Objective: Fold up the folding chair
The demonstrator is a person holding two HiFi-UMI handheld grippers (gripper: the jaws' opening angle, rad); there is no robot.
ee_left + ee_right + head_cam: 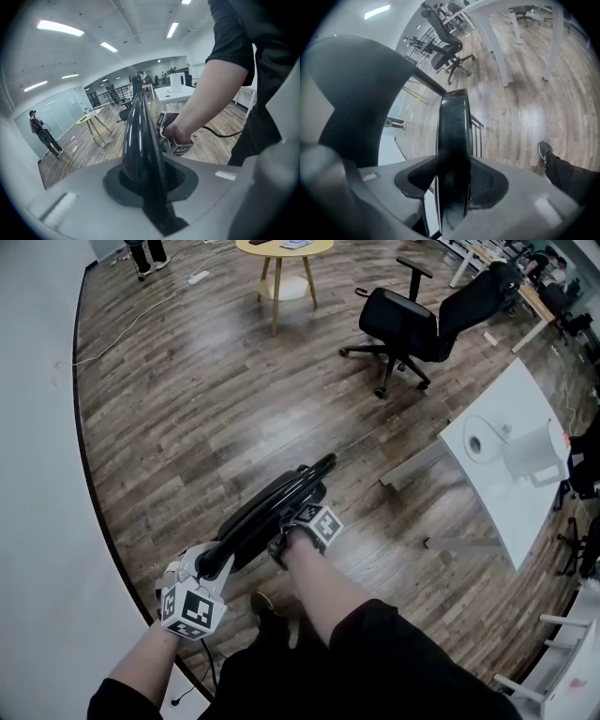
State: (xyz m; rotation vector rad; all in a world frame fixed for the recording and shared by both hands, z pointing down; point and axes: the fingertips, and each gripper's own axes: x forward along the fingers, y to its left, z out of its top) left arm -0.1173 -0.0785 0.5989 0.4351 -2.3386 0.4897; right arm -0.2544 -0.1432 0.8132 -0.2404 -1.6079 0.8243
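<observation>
So, the black glossy-plastic folding chair [277, 505] is seen edge-on from the head view, collapsed nearly flat and held just in front of the person's legs, slanting out over the wooden plank floor [187, 409]. It's gripped at both ends. The left gripper [214, 564] is clamped tight on a thin, shiny black panel edge at the near end. The right gripper [284, 543] is closed around a thicker black edge further along, with the jaws standing wider because of that thickness.

What could probably go wrong:
- A slip is likely on the left side, since that panel is smooth and tapered and only a narrow edge is pinched.
- If either grip is lost, the chair could be dropped onto the black shoe [263, 603] right beneath it, or it could swing and spring back open.
- If the two halves aren't fully shut yet, a pad could get trapped between them as they're pressed together.
- The white table [511, 474] is well apart, so a knock there looks unlikely.

As for writing, nothing readable is found. No brand or label can be made out on the chair, and only black-and-white square marker patterns are carried on the gripper cubes.
</observation>
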